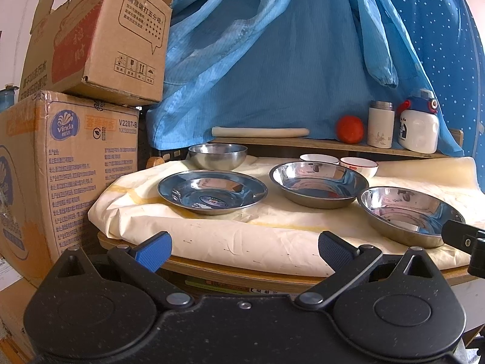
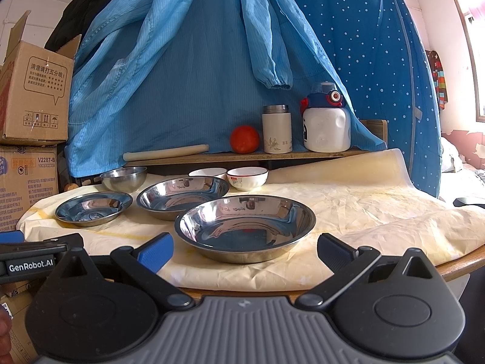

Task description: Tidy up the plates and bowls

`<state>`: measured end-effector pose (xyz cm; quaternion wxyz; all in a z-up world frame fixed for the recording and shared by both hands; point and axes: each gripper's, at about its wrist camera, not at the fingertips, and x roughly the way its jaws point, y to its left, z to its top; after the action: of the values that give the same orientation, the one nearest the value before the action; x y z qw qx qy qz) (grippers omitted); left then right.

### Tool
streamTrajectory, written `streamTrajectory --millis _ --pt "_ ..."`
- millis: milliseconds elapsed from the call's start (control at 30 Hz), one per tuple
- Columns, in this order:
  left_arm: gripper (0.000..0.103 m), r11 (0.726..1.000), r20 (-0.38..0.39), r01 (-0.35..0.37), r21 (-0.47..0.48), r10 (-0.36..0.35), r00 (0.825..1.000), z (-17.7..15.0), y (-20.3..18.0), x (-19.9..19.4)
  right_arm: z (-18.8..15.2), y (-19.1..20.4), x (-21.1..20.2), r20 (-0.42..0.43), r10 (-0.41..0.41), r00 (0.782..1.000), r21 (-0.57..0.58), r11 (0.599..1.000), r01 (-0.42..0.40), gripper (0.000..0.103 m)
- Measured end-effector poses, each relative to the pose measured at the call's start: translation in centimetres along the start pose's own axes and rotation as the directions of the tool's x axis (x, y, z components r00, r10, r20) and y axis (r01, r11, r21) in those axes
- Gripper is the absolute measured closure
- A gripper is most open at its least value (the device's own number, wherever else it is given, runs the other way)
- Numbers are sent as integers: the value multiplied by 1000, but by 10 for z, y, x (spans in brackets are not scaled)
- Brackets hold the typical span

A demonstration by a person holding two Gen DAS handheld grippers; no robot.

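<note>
Both grippers hung at the near edge of the table [image 2: 394, 212], jaws wide apart and holding nothing. The left gripper [image 1: 245, 250] faced a flat steel plate [image 1: 212, 192]; the right gripper [image 2: 245, 250] faced the nearest steel dish [image 2: 245, 227]. A second dish [image 2: 182, 195] sat between plate and near dish, just behind. A small steel bowl [image 1: 217, 156] stood at the back left, and two white bowls [image 2: 247, 177] sat side by side behind the dishes. All rested apart on cream paper. On the shelf behind were a rolling pin [image 2: 165, 152], a tomato [image 2: 244, 139] and two flasks [image 2: 326, 127].
</note>
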<state>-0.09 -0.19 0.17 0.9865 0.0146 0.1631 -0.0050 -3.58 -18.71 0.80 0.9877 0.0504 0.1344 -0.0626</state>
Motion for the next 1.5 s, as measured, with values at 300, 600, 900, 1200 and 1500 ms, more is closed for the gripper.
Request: streamTrajectory --millis 300,600,900,1200,1500 --pt "1 1000 -13 1 5 -1 1000 -1 1 5 -1 1 2 -5 0 1000 -1 1000 0 0" --pt "1 1000 -19 -11 18 11 1000 2 0 14 3 -1 8 22 -1 1000 -5 1000 1 0" --pt "1 998 -14 -60 7 60 998 17 11 35 20 -2 28 41 24 999 -45 999 -22 0" --pt "1 989 -27 -139 -45 138 990 39 37 71 39 10 62 21 81 997 -127 989 -78 0" --pt "1 998 0 -61 8 61 998 65 23 105 65 2 109 -44 126 991 -112 985 -130 0"
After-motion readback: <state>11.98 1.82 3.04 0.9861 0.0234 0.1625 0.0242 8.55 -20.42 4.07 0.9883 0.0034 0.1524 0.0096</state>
